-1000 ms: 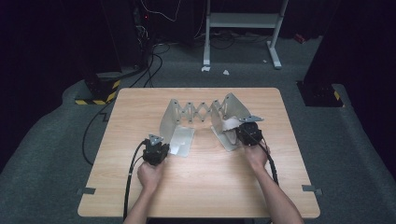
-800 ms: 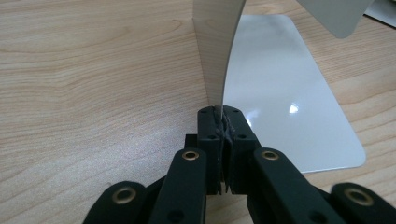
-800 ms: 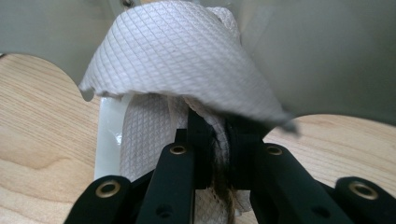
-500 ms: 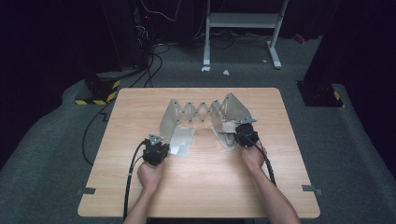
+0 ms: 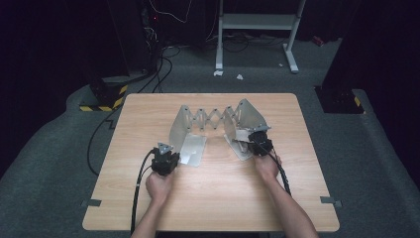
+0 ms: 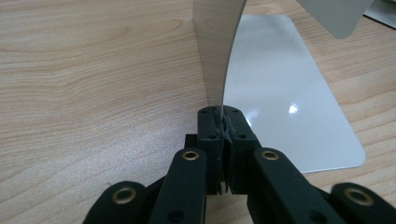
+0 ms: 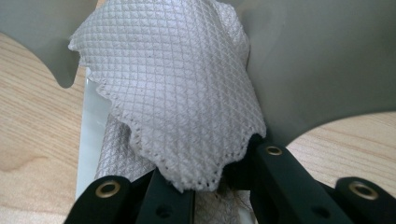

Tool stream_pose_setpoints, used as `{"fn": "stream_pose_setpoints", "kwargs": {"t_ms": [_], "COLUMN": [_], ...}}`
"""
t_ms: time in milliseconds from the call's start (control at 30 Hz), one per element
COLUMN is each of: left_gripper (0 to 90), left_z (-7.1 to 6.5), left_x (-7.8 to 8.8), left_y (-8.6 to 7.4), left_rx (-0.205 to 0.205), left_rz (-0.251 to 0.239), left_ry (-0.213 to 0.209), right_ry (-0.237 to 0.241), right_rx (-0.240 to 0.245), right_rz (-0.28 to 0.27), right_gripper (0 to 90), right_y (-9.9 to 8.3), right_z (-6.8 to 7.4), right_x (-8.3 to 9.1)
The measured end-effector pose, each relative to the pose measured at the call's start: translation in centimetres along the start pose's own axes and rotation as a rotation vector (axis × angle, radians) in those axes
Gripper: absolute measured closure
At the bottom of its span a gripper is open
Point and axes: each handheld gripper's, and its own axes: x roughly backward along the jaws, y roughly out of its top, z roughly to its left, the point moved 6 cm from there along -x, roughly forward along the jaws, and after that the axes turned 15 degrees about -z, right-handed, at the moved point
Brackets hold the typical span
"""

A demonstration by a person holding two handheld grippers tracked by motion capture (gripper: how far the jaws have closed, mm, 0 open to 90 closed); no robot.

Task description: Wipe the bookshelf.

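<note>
A metal folding rack [image 5: 214,119] stands mid-table: two upright plates joined by a scissor link, each with a flat foot. My left gripper [image 5: 172,152] is shut on the near edge of the left upright plate [image 6: 217,46], pinching the thin sheet between its pads [image 6: 223,121]; the plate's flat foot [image 6: 289,93] lies to the right of it. My right gripper [image 5: 249,141] is shut on a white quilted cloth [image 7: 177,93] that drapes over its jaws [image 7: 224,172] and rests against the right upright plate [image 7: 317,60]. The right fingertips are hidden under the cloth.
The wooden table [image 5: 148,124] has bare room on all sides of the rack. Cables trail from both grippers toward the near edge. Beyond the table are a dark floor, a white stand [image 5: 257,29] and a yellow-black striped box [image 5: 104,96].
My right gripper has shifted slightly left with the cloth against the right plate. The left gripper has stayed in place on the left plate.
</note>
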Motion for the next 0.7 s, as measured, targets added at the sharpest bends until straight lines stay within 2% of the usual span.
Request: {"fn": "stream_pose_setpoints", "kwargs": {"t_ms": [400,700], "left_gripper": [86.6,86.6], "left_z": [0.0,0.0], "left_x": [0.0,0.0], "left_y": [0.0,0.0], "left_rx": [0.001,0.004], "left_rz": [0.0,-0.001], "left_ry": [0.0,-0.001], "right_ry": [-0.004,-0.007], "right_rx": [-0.018,-0.031], "right_rz": [0.018,0.008], "right_gripper": [82.4,82.4], "right_y": [0.8,1.5], "right_z": [0.4,0.3], "right_x": [-1.0,-0.8]}}
